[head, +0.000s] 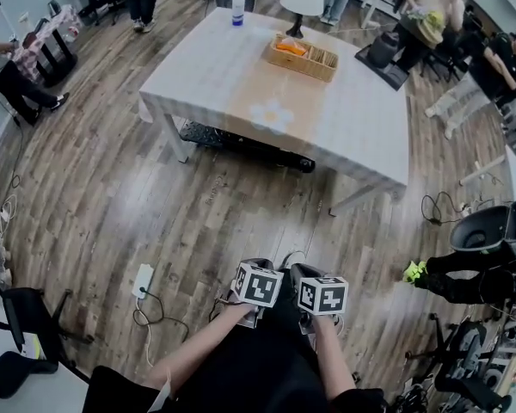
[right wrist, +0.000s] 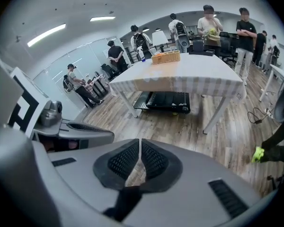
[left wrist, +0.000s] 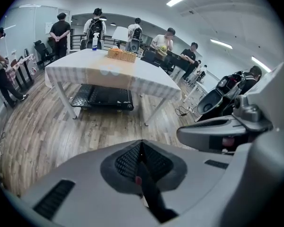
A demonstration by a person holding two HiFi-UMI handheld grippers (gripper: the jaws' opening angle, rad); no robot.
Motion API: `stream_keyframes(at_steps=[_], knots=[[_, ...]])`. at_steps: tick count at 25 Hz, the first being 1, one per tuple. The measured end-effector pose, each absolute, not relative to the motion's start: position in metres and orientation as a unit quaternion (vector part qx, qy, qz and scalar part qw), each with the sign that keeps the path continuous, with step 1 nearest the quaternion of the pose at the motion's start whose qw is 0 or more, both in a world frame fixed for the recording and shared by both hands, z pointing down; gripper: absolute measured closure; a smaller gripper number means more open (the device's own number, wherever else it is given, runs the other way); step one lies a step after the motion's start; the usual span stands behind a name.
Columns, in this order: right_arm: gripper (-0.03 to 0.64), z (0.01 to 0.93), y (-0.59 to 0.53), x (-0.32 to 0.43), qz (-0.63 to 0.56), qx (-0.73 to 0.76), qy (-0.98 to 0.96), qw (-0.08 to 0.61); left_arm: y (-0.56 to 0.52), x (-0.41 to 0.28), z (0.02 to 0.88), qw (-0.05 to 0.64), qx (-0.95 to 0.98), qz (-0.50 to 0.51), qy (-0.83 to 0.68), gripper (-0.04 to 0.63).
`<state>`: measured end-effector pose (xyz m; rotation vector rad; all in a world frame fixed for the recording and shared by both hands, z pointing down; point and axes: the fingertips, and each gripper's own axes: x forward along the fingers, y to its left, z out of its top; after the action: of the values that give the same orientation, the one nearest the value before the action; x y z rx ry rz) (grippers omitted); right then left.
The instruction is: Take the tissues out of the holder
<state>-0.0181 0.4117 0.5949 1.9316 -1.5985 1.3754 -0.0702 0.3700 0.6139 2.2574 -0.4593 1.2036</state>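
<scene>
The holder is a wicker basket (head: 301,57) at the far side of a white-clothed table (head: 241,84); something orange (head: 290,47) lies in its left end. I cannot make out tissues from this distance. The basket (left wrist: 121,55) also shows small and far off in the left gripper view, and likewise the basket (right wrist: 165,57) in the right gripper view. My left gripper (head: 256,267) and right gripper (head: 314,274) are held side by side close to the person's body, well short of the table, over the wooden floor. The left gripper (left wrist: 141,144) is shut and the right gripper (right wrist: 140,141) is shut, both with nothing held.
A spray bottle (head: 238,9) stands at the table's far left edge. A black wheeled cart (head: 241,142) sits under the table. A power strip (head: 144,280) with cables lies on the floor at my left. Several people stand or sit around the room; a yellow-green shoe (head: 413,271) is at right.
</scene>
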Motion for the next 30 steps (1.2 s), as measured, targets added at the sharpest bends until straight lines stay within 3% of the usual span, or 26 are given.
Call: stream_keyframes(at_steps=[30], knots=[[0.603,0.582,0.258,0.215,0.472,0.611,-0.622,0.129,0.223,0.162,0.601,0.277,0.817,0.446,-0.239,0.586]])
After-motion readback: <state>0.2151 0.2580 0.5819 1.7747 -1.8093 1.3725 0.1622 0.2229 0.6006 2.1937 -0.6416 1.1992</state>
